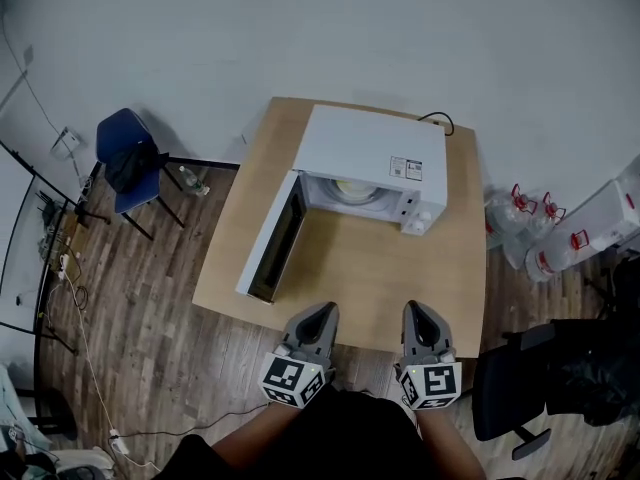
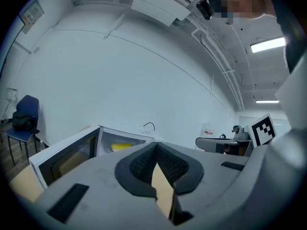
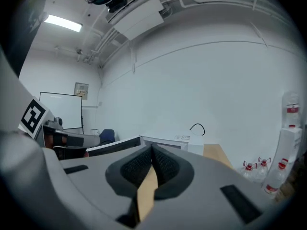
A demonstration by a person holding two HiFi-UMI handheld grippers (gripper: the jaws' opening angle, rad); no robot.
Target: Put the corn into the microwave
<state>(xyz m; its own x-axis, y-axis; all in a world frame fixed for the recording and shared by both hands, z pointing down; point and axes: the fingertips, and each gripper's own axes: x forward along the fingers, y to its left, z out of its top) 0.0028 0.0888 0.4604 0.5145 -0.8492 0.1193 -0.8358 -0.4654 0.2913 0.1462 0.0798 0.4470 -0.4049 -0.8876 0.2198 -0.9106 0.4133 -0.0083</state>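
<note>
The white microwave [image 1: 370,153] stands at the back of the wooden table [image 1: 400,268], its door [image 1: 275,243] swung wide open to the left. In the left gripper view the yellow corn [image 2: 121,147] lies inside the microwave's cavity [image 2: 127,145]; in the head view only a pale plate [image 1: 355,190] shows there. My left gripper [image 1: 318,313] and right gripper [image 1: 420,313] hover side by side at the table's near edge, both pointing at the microwave. Each has its jaws together with nothing between them, seen in the left gripper [image 2: 156,145] and right gripper [image 3: 152,147] views.
A blue chair [image 1: 125,158] with dark cloth stands left of the table. Water bottles [image 1: 530,218] and a white box [image 1: 600,218] sit on the floor at the right. A black office chair [image 1: 560,368] is near my right side. Cables run along the left wall.
</note>
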